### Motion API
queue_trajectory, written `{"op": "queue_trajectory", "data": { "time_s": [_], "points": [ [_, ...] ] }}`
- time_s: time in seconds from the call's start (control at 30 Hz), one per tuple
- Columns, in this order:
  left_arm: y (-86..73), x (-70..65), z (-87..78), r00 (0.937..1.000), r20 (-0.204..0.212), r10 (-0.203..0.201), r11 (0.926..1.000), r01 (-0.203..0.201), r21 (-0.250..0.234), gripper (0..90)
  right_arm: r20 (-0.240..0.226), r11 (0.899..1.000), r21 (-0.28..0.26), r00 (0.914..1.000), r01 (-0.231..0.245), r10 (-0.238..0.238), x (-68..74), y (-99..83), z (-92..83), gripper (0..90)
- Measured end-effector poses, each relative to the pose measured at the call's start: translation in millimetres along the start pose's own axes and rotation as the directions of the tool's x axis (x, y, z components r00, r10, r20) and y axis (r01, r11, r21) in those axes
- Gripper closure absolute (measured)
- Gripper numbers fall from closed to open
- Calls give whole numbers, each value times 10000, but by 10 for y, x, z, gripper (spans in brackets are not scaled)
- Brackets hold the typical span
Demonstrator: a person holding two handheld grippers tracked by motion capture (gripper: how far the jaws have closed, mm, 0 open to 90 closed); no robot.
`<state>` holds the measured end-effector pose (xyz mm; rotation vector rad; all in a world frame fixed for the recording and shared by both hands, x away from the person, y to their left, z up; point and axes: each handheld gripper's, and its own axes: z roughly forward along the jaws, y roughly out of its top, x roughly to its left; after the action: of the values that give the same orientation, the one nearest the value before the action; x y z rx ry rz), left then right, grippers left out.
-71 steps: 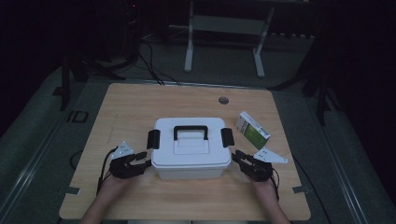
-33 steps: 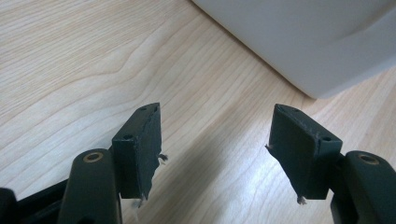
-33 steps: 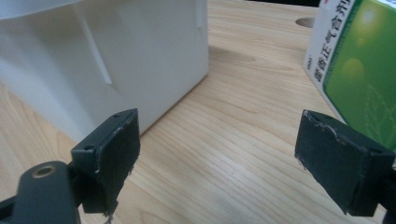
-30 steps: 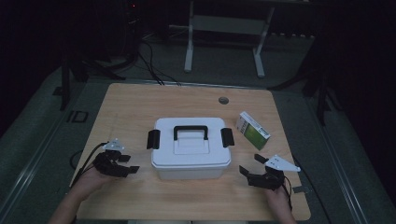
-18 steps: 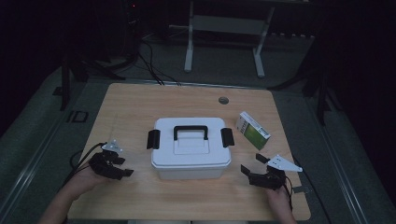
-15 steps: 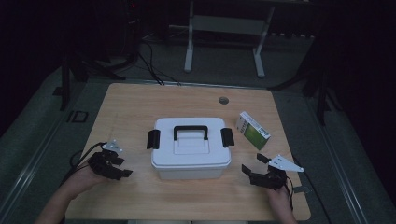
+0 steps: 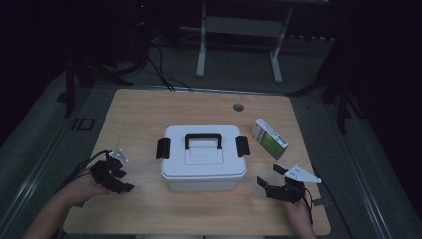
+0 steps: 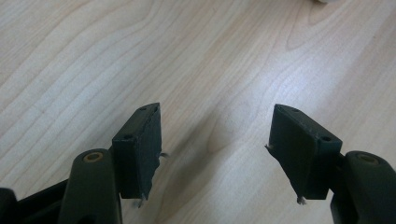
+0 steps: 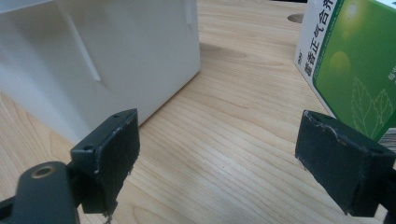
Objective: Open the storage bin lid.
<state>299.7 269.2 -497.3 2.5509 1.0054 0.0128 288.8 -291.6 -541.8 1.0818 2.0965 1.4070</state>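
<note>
Both tools gape beside the white box, apart.

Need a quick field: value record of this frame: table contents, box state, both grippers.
surface: wooden table
main object: white lidded box near table centre, black handle on top
latches: black, one at each end
other item: green and white carton, lying to the right of the box, apart from it
left gripper: open, empty, over bare wood left of the box
right gripper: open, empty, right of the box, facing the gap between box and carton
contact: neither gripper touches the box
</note>
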Motion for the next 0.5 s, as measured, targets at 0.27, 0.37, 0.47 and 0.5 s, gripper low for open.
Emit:
{"op": "queue_trajectory", "data": {
  "time_s": [0.27, 0.37, 0.47, 0.5],
  "points": [
    [48, -4, -51, 9998, 7, 209, 9968, -209, 766, 347, 20, 10000, 23, 10000, -1, 1, 0, -3, 8, 136],
    [68, 9, -94, 9997, -17, 237, 9954, -235, 924, 347, 24, 10000, 41, 10000, 40, -40, 1, -2, 11, 135],
    [81, 15, -122, 9997, 10, 247, 9942, -247, 1043, 347, 19, 10000, 67, 10000, 58, -58, -4, -3, 16, 135],
    [88, 19, -139, 9996, 17, 273, 9941, -274, 1053, 347, 32, 9999, 83, 10000, 73, -73, -7, -5, 21, 135]
  ]
}}
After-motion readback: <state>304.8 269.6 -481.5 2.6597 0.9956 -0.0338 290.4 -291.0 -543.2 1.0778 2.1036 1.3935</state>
